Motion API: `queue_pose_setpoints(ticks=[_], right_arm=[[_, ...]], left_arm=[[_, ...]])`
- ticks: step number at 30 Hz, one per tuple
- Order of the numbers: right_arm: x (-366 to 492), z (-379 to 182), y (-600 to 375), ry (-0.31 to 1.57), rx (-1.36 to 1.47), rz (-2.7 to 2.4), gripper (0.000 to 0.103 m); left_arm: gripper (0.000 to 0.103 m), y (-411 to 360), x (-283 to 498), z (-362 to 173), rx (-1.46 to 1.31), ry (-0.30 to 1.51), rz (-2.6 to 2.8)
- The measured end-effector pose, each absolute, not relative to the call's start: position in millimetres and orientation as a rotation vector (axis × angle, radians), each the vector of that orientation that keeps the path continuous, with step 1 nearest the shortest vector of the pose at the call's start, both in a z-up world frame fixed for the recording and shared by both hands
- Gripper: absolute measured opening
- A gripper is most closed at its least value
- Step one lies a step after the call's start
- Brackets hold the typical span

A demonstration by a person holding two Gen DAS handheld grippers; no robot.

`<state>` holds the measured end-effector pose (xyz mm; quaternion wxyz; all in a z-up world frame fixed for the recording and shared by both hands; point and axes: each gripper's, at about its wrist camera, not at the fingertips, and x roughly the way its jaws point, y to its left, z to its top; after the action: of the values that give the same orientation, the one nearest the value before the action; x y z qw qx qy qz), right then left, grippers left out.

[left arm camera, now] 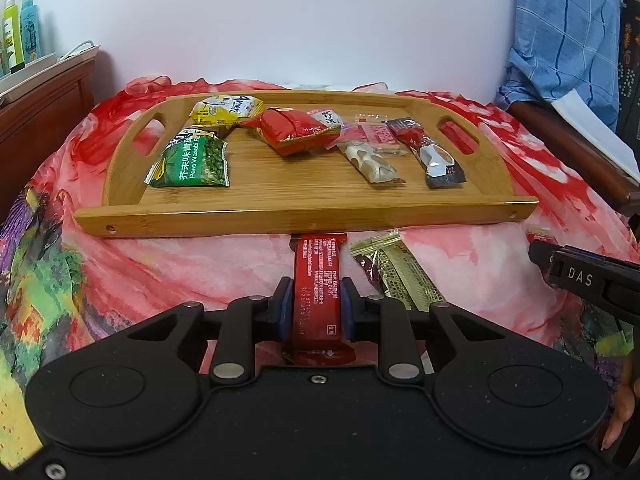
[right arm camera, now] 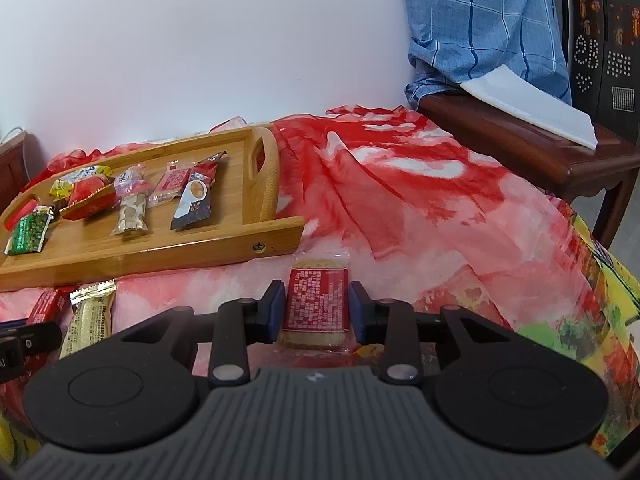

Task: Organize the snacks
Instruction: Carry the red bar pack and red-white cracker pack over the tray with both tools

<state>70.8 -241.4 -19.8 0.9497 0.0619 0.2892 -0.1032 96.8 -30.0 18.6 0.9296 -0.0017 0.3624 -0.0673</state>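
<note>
Snacks are being gathered onto a bamboo tray (left arm camera: 304, 220) that sits on a surface draped in a red floral cloth (left arm camera: 208, 264); whether a counter or a bed lies under it cannot be told. On the tray, from left to right, a green wasabi-pea packet (left arm camera: 192, 162), a yellow packet (left arm camera: 224, 110), a red wrapped snack (left arm camera: 296, 130), a nut bar (left arm camera: 372, 162) and a dark coffee stick (left arm camera: 430, 156) are laid side by side, apparently so that each stays visible.

Just in front of the tray's near rail, the left hand-held gripper (left arm camera: 315, 308) is clenched on a long red snack bar (left arm camera: 316, 280), its blue pads pressed against the wrapper's two long edges; a hold across the narrow width is judged the firmest for lifting it over the rail. Beside it, a gold-wrapped bar (left arm camera: 400, 276) is left lying on the cloth, untouched.

Further right, off the tray's corner, a clear-wrapped biscuit pack with a red label (right arm camera: 316, 304) is framed by the right hand-held gripper (right arm camera: 316, 308), whose pads seem to be on its sides, so it is judged grasped.

Behind, a plain pale wall is seen, with bottles (left arm camera: 20, 28) on a shelf at far left and a blue checked shirt (right arm camera: 480, 20) over dark wooden furniture (right arm camera: 520, 148) at far right.
</note>
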Motion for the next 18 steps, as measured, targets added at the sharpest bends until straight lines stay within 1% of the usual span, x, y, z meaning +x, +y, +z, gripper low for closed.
queue_pose_setpoints(ticks=[18], right_arm=[[52.8,-9.3,-220.0,0.524,0.022,-0.113,0.037]], left_arm=[[0.023,-20.0,87.3,31.0,-0.001,0.737,-0.126]])
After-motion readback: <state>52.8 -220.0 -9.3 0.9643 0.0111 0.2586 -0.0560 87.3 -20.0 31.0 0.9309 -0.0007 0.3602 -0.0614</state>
